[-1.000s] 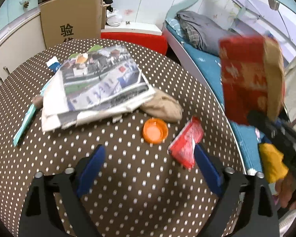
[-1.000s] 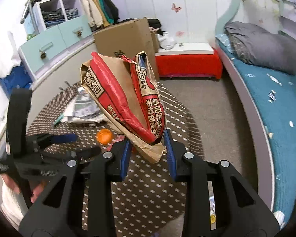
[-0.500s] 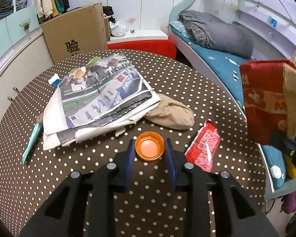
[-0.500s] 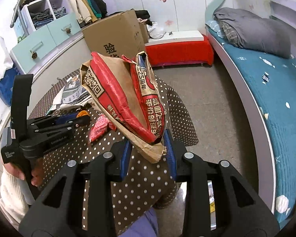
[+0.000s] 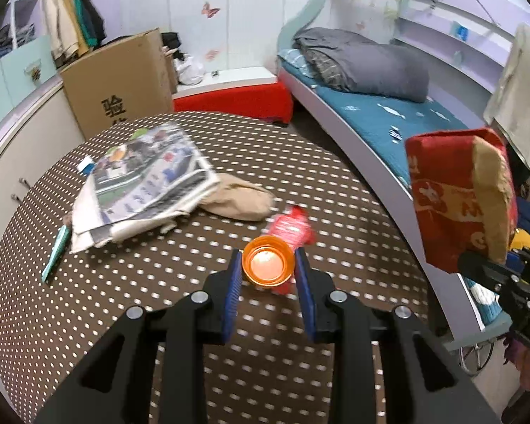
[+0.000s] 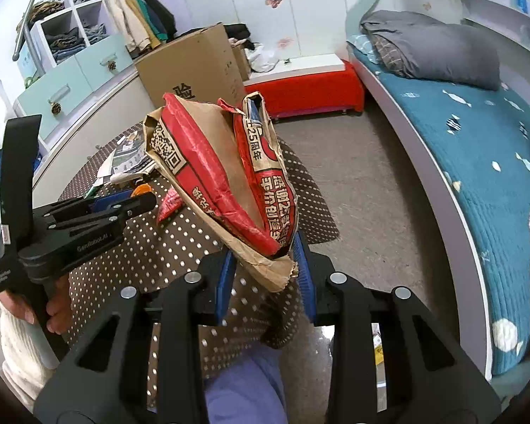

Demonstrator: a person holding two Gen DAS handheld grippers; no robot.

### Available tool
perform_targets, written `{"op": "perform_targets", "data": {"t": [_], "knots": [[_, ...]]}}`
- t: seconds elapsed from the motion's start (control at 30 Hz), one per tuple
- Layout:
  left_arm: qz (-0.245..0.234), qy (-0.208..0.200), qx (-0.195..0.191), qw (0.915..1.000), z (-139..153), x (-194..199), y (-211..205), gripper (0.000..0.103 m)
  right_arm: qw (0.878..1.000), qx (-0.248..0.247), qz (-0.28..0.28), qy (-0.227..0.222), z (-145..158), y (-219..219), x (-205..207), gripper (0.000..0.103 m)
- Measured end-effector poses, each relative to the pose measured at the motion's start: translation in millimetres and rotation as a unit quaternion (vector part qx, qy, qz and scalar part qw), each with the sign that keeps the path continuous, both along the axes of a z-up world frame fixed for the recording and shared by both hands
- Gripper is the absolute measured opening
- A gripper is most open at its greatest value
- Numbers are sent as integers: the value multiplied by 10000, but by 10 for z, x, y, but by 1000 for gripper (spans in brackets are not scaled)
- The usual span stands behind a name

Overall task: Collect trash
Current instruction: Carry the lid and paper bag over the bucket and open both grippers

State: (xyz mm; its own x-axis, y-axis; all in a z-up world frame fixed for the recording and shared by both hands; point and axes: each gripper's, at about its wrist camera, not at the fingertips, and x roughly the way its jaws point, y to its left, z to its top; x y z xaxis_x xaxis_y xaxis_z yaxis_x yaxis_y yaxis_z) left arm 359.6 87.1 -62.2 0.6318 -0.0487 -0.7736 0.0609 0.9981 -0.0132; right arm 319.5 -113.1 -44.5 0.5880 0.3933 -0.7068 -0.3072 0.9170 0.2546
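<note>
Right hand-held gripper (image 6: 265, 268) clamps the bottom corner of a red and brown paper bag (image 6: 226, 173), mouth up; its contents cannot be seen. Print on it shows a QR code and "125". Left hand-held gripper (image 5: 268, 272) grips an orange cap (image 5: 268, 263), hollow side up, empty, above the table (image 5: 159, 304). A red wrapper (image 5: 291, 228) lies just beyond it.

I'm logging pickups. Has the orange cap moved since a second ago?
Yes. The orange cap then lay near the tan cloth; now the left gripper holds it in front of the red wrapper.
</note>
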Motion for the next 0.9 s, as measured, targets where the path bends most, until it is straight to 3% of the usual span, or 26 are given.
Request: {"op": "perform_targets", "data": {"t": [0.47, 0.9], "knots": [[-1046, 12, -11, 9945, 0, -257, -978, 29, 9964, 8, -833, 145, -58, -677, -345, 32], [-2013, 364, 20, 9789, -269, -474, -1991, 29, 9838, -108, -1700, 566, -395, -1449, -620, 32]]}}
